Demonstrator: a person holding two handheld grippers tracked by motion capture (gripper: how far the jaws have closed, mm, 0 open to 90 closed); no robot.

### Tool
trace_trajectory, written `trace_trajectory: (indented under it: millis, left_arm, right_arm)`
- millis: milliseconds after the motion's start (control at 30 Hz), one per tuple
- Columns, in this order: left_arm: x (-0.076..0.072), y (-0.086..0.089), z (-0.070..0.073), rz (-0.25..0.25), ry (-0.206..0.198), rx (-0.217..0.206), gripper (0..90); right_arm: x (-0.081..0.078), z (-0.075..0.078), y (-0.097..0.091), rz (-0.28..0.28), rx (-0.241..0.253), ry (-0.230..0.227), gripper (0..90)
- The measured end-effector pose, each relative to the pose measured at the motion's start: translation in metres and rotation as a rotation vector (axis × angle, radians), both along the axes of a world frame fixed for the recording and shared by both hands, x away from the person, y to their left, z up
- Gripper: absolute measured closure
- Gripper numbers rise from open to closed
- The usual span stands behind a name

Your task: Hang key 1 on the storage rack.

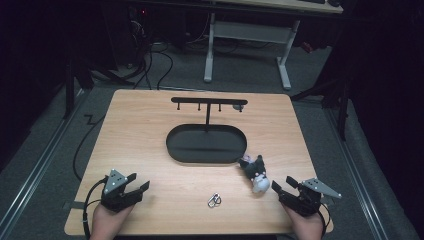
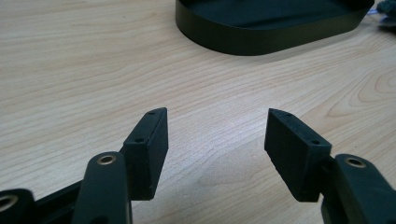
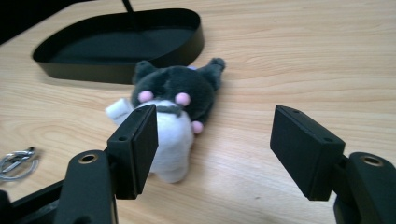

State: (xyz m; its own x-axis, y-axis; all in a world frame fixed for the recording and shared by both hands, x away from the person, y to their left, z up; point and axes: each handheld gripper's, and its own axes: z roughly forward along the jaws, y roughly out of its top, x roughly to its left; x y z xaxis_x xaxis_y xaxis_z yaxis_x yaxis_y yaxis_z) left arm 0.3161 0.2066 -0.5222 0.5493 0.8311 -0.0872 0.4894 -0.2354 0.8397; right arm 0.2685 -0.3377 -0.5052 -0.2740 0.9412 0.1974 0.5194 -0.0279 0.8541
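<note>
Nothing is being held yet: the plush (image 1: 254, 175) is lying on the bench (image 1: 150, 130) toward its near right corner, beside the tray (image 1: 175, 145). The right gripper (image 3: 212, 140) is facing it, fingers released; the left gripper (image 2: 215, 140) is waiting with fingers spread near the near left corner. The pickup is all ahead.

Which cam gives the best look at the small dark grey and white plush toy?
Right gripper view: the small dark grey and white plush toy lies close and large, pink spots visible. High view shows it small beside the black oval tray. Left gripper view catches just a blurred edge.
</note>
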Motion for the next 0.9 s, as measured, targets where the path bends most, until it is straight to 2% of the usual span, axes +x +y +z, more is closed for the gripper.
trace_trajectory:
  millis: [133,333,567,633,767,867,900]
  left_arm:
    - [-0.001,-0.005,0.0,-0.012,-0.021,0.026,39.3]
    - [-0.005,-0.013,-0.002,-0.033,-0.02,0.037,38.9]
    - [-0.006,-0.013,-0.003,-0.032,-0.013,0.032,38.7]
    - [-0.006,-0.012,-0.003,-0.032,-0.014,0.033,38.7]
    - [-0.007,-0.013,-0.003,-0.034,-0.012,0.036,38.7]
    - [-0.008,-0.014,-0.003,-0.042,-0.009,0.038,38.6]
    - [-0.008,-0.014,-0.003,-0.042,-0.009,0.038,38.5]
  right_arm:
    - [-0.002,-0.001,-0.002,-0.012,-0.019,-0.002,34.3]
    - [-0.003,-0.001,-0.005,-0.008,-0.041,-0.003,36.1]
    - [0.003,-0.005,-0.007,0.002,-0.062,0.014,36.9]
    - [0.005,-0.006,-0.007,0.009,-0.079,0.012,36.8]
    - [0.007,-0.006,-0.009,0.008,-0.082,0.012,37.8]
    - [0.005,-0.006,-0.006,0.022,-0.126,0.003,41.4]
    - [0.005,-0.006,-0.006,0.022,-0.126,0.003,41.4]
